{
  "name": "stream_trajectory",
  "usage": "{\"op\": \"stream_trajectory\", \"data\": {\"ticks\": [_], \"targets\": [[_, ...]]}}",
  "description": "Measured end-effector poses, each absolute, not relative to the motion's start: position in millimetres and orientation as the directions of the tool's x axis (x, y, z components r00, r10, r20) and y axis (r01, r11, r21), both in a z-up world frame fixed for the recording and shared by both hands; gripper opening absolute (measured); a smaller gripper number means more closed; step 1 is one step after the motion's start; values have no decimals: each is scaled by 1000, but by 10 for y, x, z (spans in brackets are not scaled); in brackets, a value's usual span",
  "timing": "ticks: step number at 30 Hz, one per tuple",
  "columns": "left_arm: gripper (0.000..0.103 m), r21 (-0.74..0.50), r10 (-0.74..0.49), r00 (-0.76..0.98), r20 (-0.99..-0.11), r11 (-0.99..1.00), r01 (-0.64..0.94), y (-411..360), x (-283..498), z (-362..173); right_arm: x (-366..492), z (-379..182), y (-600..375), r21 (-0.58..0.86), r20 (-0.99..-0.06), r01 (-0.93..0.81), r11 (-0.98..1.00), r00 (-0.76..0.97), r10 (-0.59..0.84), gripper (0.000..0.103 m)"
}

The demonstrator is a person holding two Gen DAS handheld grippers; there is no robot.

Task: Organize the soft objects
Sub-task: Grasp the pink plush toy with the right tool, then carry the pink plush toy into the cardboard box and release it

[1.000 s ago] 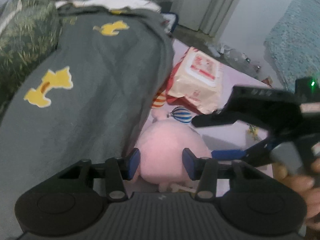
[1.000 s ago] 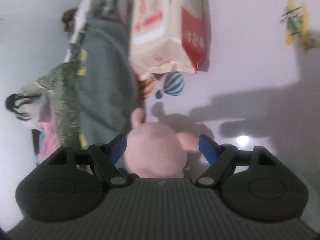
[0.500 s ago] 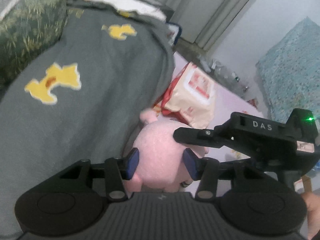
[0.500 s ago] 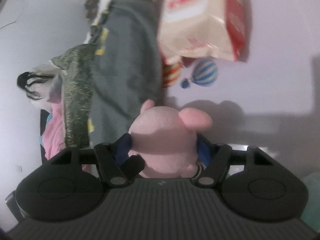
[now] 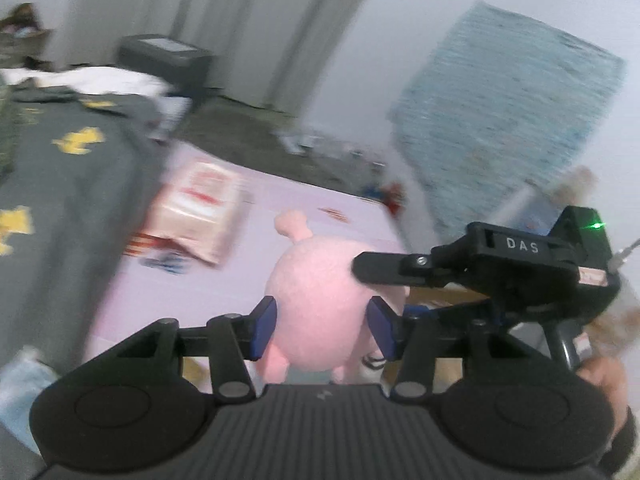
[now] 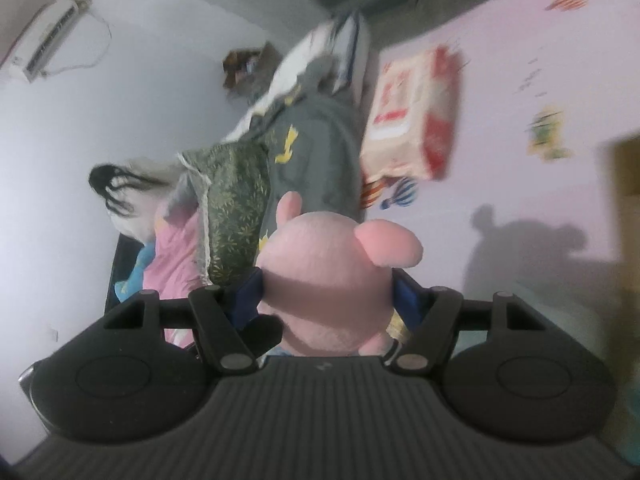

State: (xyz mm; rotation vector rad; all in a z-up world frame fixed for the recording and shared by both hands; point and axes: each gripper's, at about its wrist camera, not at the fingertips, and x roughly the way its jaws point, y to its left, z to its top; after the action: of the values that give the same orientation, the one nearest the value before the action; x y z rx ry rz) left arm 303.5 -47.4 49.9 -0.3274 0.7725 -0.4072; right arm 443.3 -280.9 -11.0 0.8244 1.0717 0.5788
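Note:
A pink plush toy point(image 5: 320, 292) is held between both grippers, lifted above the pale pink bed sheet point(image 5: 304, 196). My left gripper point(image 5: 322, 328) is shut on its body, blue pads pressing both sides. My right gripper point(image 6: 328, 300) is shut on the same pink plush toy point(image 6: 332, 276), whose snout and ear stick out forward. The right gripper's body point(image 5: 500, 264) shows in the left wrist view, at the toy's right side.
A grey blanket with yellow shapes point(image 5: 60, 184) lies on the left of the bed. A tissue pack point(image 5: 200, 208) lies on the sheet beside it. A light blue fuzzy mat point(image 5: 500, 120) leans on the wall. A green patterned pillow point(image 6: 236, 208) lies past the blanket.
Both grippers closed on the pink plush toy and lifted it off the sheet. The views swung up and right, away from the blanket.

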Motion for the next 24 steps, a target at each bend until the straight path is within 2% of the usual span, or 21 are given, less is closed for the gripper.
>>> {"op": "stream_trajectory", "data": {"ticks": [4,9,13,16,17,19,21,24], "targets": [[53,-444,-524,616,-588,846,296,-735,2766,433,3860,67,-3658,809,-516,12,588,495,699,68],[53,-429,-494,630,-600,862,268,-649,2471,251,3191,191,-4629,694,-605,118,710,631,486,68],[54,-455,-468,633,-617,868,199,-424,2315,124,2906,113,-4848,377,-754,233,896,639,152,71],[54,-477,-449,649,-614,866,148,-204,2218,77,2836,-142,-4624,104,-804,235,966,592,-58,71],[54,-480,-441,656,-613,867,134,-132,2180,78,2825,-230,-4513,53,-813,218,974,577,-85,71],[55,-483,-423,672,-608,869,109,0,2103,76,2785,-417,-4359,35,-838,175,984,542,-67,82],[56,-484,-403,688,-603,871,86,126,2019,77,2738,-508,-4243,121,-859,140,983,511,33,82],[56,-477,-373,710,-597,877,59,271,1921,80,2619,-524,-4253,333,-842,137,933,489,228,82]]}}
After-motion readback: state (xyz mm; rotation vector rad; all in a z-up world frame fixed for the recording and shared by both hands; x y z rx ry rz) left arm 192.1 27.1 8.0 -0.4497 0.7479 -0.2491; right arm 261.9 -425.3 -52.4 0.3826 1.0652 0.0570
